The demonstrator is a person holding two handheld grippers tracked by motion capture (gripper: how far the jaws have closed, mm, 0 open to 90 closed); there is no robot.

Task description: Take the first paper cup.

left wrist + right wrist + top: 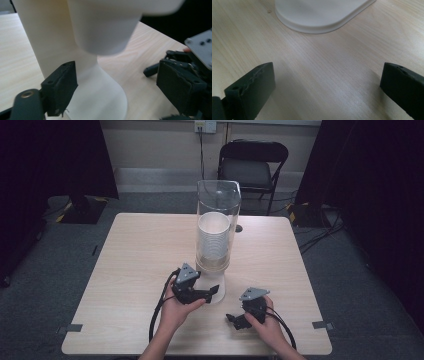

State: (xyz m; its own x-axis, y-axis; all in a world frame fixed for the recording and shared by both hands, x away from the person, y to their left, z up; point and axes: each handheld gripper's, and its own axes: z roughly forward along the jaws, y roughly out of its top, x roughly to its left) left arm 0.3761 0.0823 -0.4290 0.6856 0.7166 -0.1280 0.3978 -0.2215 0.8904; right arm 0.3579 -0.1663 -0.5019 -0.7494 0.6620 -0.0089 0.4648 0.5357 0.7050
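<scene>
A clear tube dispenser [218, 205] holds a stack of white paper cups [214, 237] on a white stand [217, 290] in the middle of the table. My left gripper [212, 292] is open at the stand's foot. In the left gripper view its jaws sit either side of the stand [95, 85], and the lowest cup [107, 32] hangs just above them. My right gripper [231, 320] rests low over the table, to the right of the stand. It is open over bare wood [327, 87], with the stand's base [322, 15] ahead of it.
The wooden table [135, 260] has bare room to the left and behind the dispenser. A black folding chair [252, 165] stands beyond the far edge. Cables lie on the floor at the right. The right gripper [195, 50] is close to my left gripper's right jaw.
</scene>
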